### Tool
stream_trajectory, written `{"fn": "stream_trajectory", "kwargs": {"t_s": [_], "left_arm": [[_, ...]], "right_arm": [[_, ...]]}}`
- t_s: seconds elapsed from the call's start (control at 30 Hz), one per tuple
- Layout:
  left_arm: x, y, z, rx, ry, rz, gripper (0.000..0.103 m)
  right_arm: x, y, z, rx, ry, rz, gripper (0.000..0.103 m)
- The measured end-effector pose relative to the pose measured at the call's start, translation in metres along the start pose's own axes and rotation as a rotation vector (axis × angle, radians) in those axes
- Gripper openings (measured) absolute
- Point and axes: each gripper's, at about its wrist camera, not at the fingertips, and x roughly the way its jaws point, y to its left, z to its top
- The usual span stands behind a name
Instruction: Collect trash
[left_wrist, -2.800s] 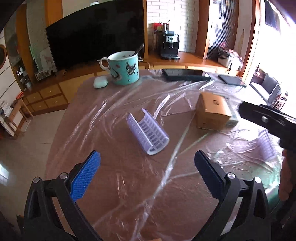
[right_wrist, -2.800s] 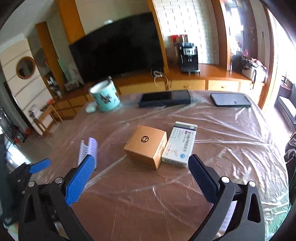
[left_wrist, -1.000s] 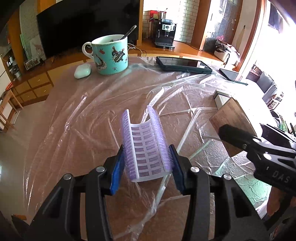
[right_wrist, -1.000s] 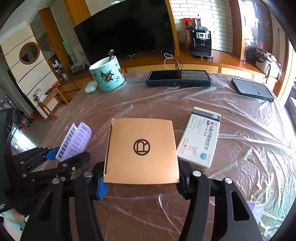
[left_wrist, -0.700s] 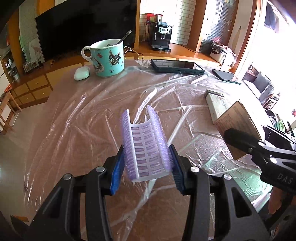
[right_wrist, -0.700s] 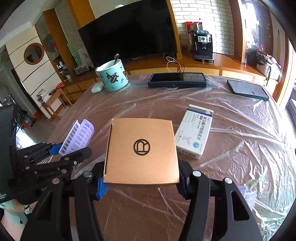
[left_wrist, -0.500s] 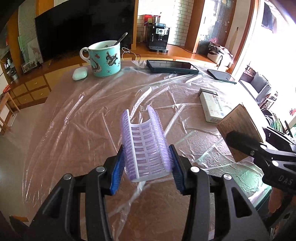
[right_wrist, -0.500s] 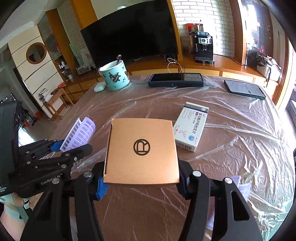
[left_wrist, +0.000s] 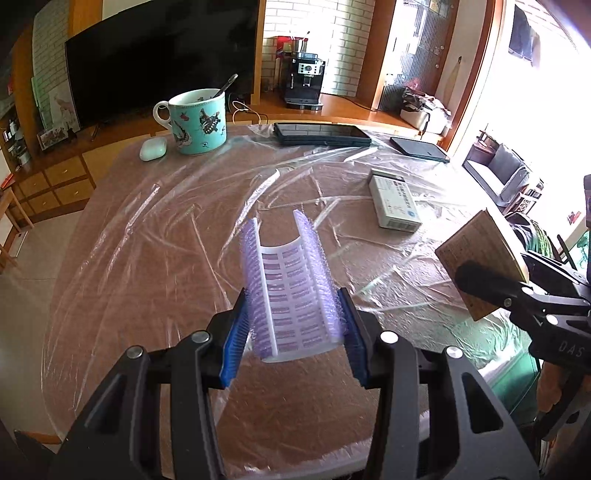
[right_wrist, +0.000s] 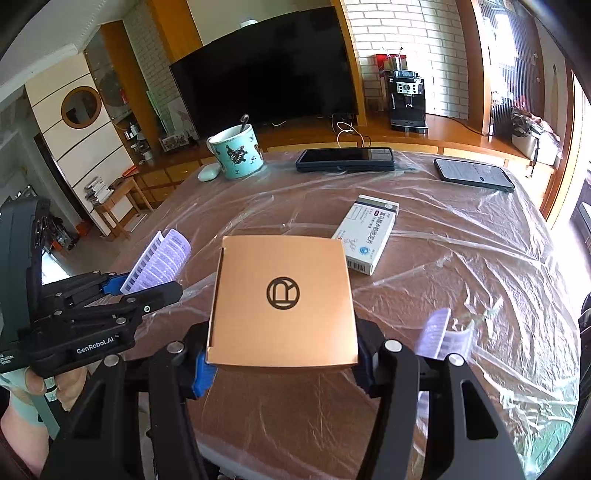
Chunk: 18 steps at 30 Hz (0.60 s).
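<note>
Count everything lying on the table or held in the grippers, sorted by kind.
Boxes: 2, copper box, white box
Lilac plastic strips: 2, held strip, loose strip
Dark devices: 2, tablet, phone
Mug: 1
Spoon: 1
Earbud case: 1
Total: 9

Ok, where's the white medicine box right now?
The white medicine box lies on the plastic-covered table, beyond the brown box, nearer than the tablet.
</note>
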Motion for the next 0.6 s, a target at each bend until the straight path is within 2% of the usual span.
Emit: {"fn": "stream_trajectory", "kwargs": {"t_s": [0.6], "left_arm": [[-0.037, -0.021, -0.033, 0.073, -0.026, -0.042, 0.047]], "right_arm": [[-0.045, 0.004, -0.033, -0.048, -0.011, 0.042, 0.057]]}}
